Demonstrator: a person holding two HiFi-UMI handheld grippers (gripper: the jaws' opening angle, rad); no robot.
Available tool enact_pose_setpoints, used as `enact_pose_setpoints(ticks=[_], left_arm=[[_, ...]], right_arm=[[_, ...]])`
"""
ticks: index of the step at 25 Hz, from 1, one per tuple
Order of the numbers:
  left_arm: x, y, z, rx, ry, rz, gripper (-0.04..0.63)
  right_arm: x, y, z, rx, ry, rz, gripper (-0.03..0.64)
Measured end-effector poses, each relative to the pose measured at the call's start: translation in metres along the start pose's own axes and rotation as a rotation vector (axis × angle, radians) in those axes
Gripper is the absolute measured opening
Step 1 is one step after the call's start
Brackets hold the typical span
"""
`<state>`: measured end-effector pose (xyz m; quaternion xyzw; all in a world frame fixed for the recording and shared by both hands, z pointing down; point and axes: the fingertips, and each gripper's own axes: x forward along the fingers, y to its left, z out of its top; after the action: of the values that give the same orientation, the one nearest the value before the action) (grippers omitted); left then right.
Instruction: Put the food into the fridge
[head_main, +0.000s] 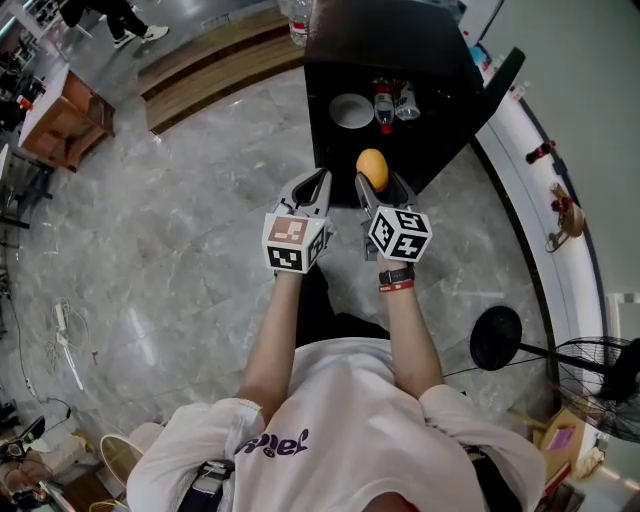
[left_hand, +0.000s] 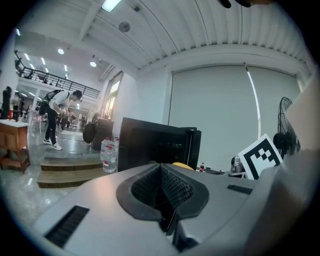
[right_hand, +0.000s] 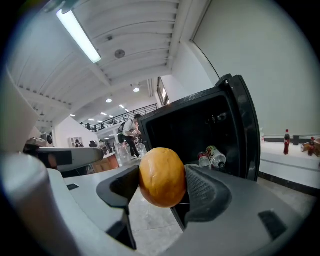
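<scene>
Round orange-yellow fruit (right_hand: 162, 177), seemingly light, firm, slippery-skinned, sits clamped across its middle in right tool (head_main: 380, 182); left tool (head_main: 312, 188) jaws together, empty.

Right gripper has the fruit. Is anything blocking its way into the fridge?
Nothing visible does. The fridge door stands open to the right, and the fruit in the right gripper faces the open interior. Bottles and a white plate sit deeper inside; the front looks free.

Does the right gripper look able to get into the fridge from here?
Likely yes: the fridge stands with its door open, and nothing shows between it and the right gripper, shut on the orange fruit.
</scene>
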<state>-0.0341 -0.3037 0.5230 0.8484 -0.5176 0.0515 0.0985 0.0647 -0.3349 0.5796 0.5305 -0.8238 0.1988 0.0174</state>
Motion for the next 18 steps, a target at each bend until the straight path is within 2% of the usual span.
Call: enact_pose_setpoints(ticks=[18], left_arm=[[0.052, 0.049, -0.038, -0.026, 0.024, -0.014, 0.018]], right_arm=[[0.118, -0.044, -0.050, -0.079, 0.060, -0.064, 0.308]])
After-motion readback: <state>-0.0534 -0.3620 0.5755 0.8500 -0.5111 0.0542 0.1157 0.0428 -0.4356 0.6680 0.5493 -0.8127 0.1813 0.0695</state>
